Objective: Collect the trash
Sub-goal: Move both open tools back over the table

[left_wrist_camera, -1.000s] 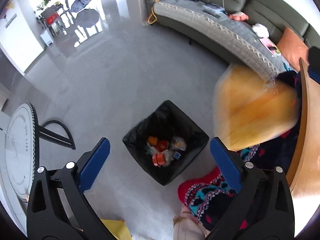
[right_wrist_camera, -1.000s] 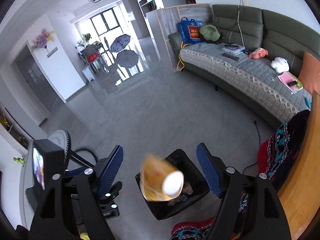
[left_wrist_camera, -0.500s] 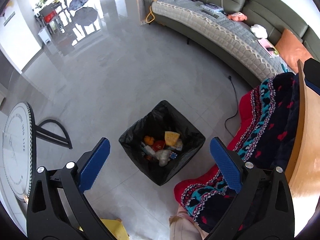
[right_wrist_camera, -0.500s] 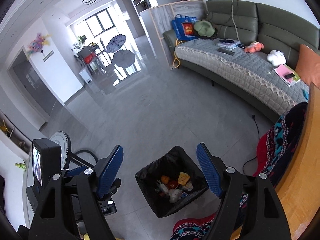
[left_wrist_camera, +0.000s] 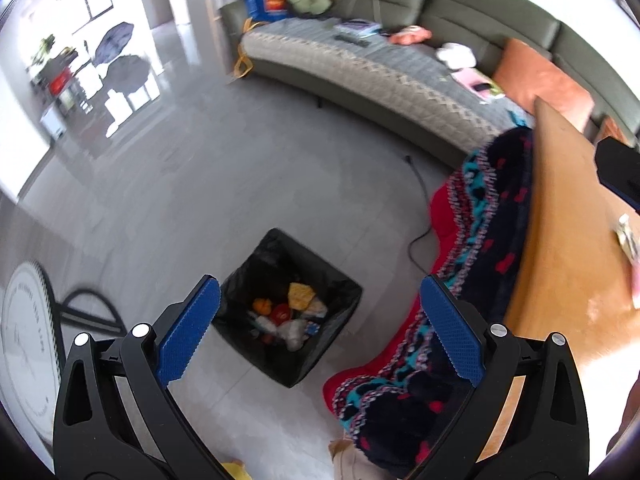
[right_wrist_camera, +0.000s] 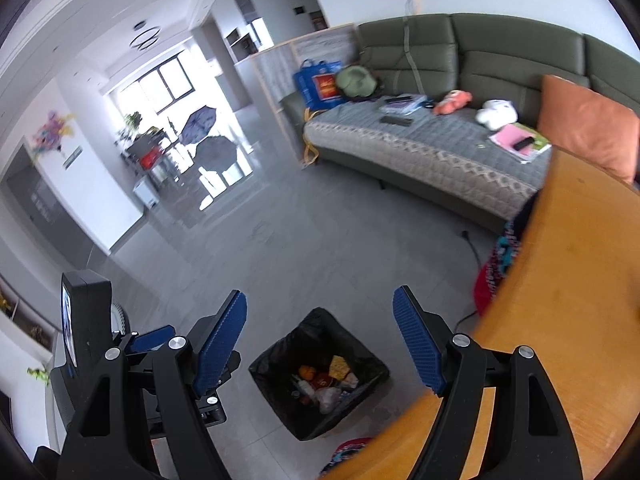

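Both grippers are empty now. The left gripper (left_wrist_camera: 320, 316) has its jaws spread wide with nothing between the blue pads, and the right gripper (right_wrist_camera: 320, 332) is released in the same way. Through both pairs of fingers I look down on the trash bin (left_wrist_camera: 248, 300), a square bin lined with a black bag, standing on the grey floor tiles.

In the left wrist view the bin lies at about 6 o'clock from the picture centre, and the wooden table (left_wrist_camera: 568, 264) fills the side from 2 to 4 o'clock. A patterned blanket (left_wrist_camera: 492, 236) hangs between the table edge and the floor. Inside the bin I can see collected trash (left_wrist_camera: 288, 312): a yellow piece, something orange, something red and some pale wrappers.

I judge that one drop is finished and I am between items. On the table, at about 3 o'clock near the picture edge, there is a small pale object (left_wrist_camera: 628, 236); it is too blurred to name, but it may be more trash.

The next move calls for turning toward the table, choosing one gripper, and bringing its open jaws around that item before closing.
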